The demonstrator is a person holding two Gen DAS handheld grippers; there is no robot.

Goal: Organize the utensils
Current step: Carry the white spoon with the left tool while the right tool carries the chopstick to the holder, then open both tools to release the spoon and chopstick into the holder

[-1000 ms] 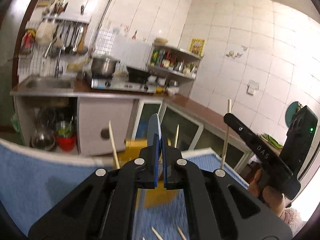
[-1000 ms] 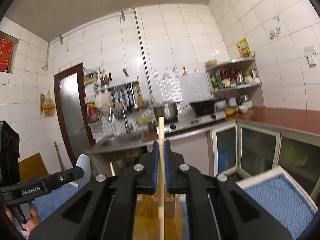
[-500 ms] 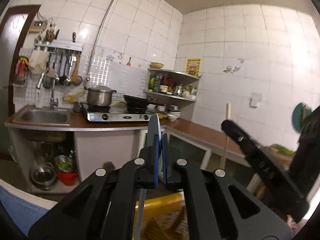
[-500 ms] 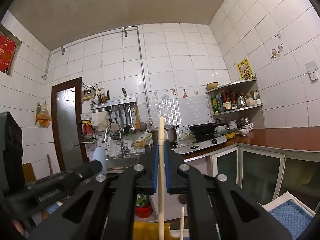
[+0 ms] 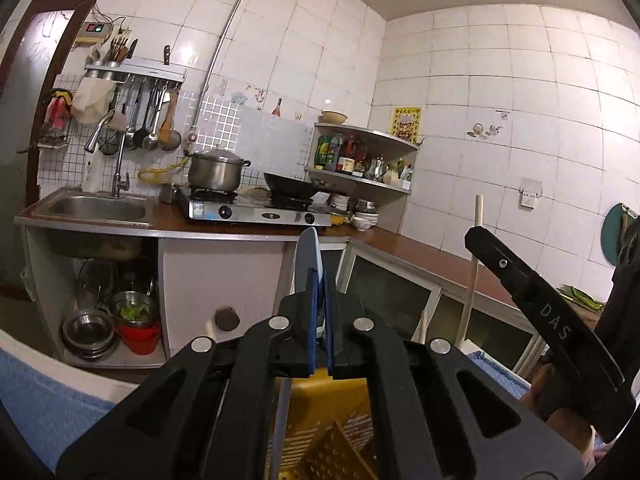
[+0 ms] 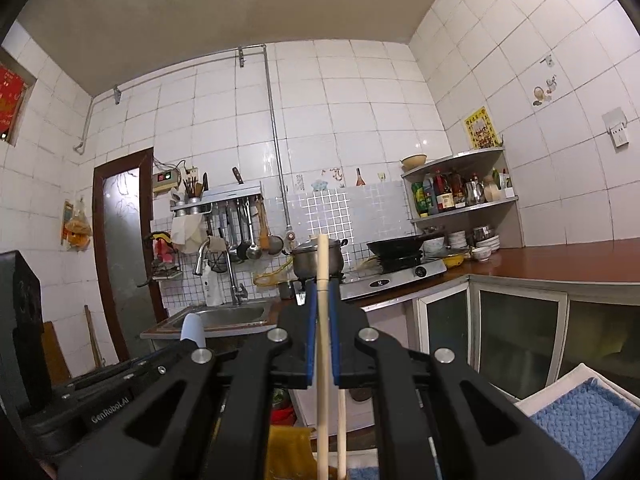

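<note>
In the left wrist view my left gripper (image 5: 319, 320) is shut on a pale blue utensil (image 5: 309, 256) that stands upright between the pads, its thin shaft running down behind the jaws. Right under it is a yellow utensil holder (image 5: 320, 404) with a perforated wall. To the right, my right gripper (image 5: 520, 300) carries a wooden chopstick (image 5: 475, 256). In the right wrist view that right gripper (image 6: 322, 320) is shut on the upright chopstick (image 6: 323, 272). A second chopstick (image 6: 341, 432) stands beside it above the yellow holder (image 6: 288, 448). The left gripper (image 6: 120, 392) sits at the lower left.
A blue woven mat (image 6: 580, 420) on a white tray covers the near surface (image 5: 44, 400). Behind are a counter with a sink (image 5: 96, 208), a stove with a pot (image 5: 216, 172) and wok, and a corner shelf of bottles (image 5: 360, 160). A hand (image 5: 560, 420) grips the right tool.
Both grippers have come forward over the yellow holder and sunk a little, each still gripping its utensil. The holder now lies right under the left jaws; the blue mat has slid out to the sides.
</note>
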